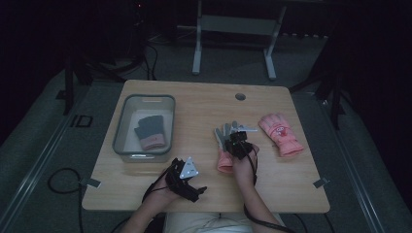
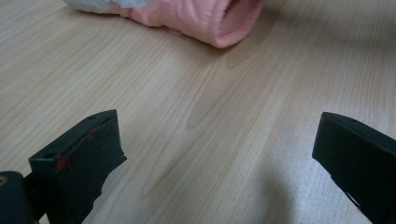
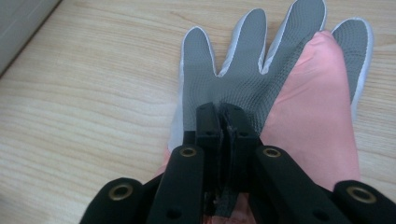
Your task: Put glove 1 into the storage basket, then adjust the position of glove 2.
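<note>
Wooden table [image 1: 204,102] under dim light: the right gripper [image 3: 223,114] has its jaws pinched together on the grey palm fabric of the pink glove [image 3: 261,88], which lies flat. Left of that glove, the left gripper [image 2: 215,154] rests wide open, empty.

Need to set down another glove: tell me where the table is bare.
Bare wood runs behind the grey bin and pink glove, toward the grommet hole. The front right corner is bare too. Crowded: around the grey-palmed glove under the right gripper.
</note>
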`<state>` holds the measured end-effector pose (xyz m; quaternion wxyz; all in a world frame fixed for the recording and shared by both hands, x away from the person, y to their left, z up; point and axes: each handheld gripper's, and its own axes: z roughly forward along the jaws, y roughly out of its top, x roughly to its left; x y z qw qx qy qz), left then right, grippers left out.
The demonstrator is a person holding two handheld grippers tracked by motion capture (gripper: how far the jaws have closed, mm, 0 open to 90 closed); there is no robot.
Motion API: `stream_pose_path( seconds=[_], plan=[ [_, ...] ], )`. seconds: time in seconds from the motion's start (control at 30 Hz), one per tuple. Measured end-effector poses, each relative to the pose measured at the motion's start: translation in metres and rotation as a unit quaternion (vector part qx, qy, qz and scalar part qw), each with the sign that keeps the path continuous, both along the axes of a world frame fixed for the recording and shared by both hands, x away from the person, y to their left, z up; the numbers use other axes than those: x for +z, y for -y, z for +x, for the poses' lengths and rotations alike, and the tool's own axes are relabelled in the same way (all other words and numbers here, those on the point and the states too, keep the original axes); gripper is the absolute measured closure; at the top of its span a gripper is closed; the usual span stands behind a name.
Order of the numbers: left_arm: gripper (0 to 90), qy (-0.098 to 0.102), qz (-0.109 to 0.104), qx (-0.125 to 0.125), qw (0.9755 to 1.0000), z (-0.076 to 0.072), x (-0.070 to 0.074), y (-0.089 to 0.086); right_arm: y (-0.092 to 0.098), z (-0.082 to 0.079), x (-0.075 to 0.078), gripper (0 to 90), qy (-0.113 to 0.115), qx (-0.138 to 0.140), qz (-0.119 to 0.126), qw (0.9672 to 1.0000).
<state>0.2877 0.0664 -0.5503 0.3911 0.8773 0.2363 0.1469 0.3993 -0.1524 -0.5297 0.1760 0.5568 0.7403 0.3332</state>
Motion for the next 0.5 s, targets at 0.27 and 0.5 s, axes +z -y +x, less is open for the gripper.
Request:
stream_pose_path(
  seconds=[0.27, 0.5],
  plan=[
    [1.1, 0.000, -0.001, -0.003, 1.0000, 0.000, 0.000, 0.001, -0.002, -0.002, 0.015, 69.5, 0.023, 0.016, 0.009, 0.9996],
    [1.1, 0.000, 0.000, -0.005, 1.0000, -0.001, 0.000, 0.001, 0.020, -0.007, 0.055, 58.9, 0.073, 0.092, 0.028, 0.9927]
  ],
)
